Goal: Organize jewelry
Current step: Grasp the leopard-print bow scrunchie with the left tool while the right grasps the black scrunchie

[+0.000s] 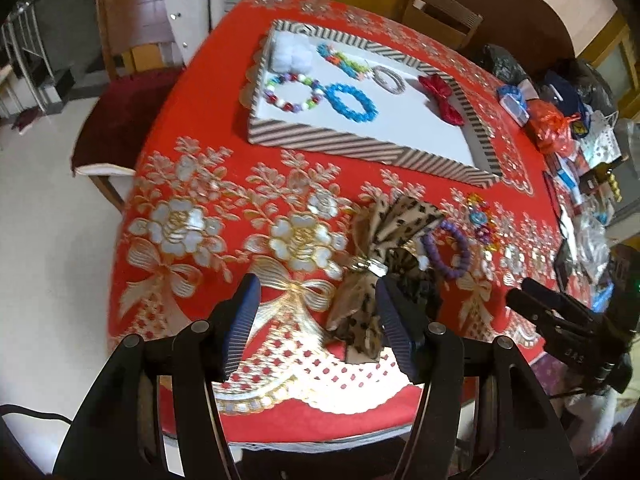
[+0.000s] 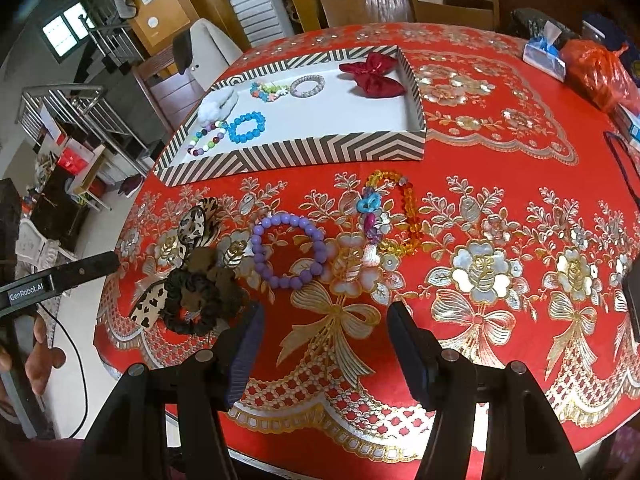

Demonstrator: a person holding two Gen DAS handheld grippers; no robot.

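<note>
A: Why is the tray (image 2: pixel 280 152) set behind the loose pieces?

B: For sorting: 6 items lie inside; the purple bracelet (image 2: pixel 288 252) and leopard bow (image 1: pixel 384 248) wait in front. Left gripper (image 1: pixel 316 320) and right gripper (image 2: pixel 324 344) gape wide, empty.

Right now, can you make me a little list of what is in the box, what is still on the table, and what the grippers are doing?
in box: blue bracelet, mixed-bead bracelet, silver bangle, red bow, white pom-pom
on table: purple bracelet, amber bracelet, leopard bow
box: striped tray
left hand-held gripper: open, near leopard bow
right hand-held gripper: open, empty
</note>
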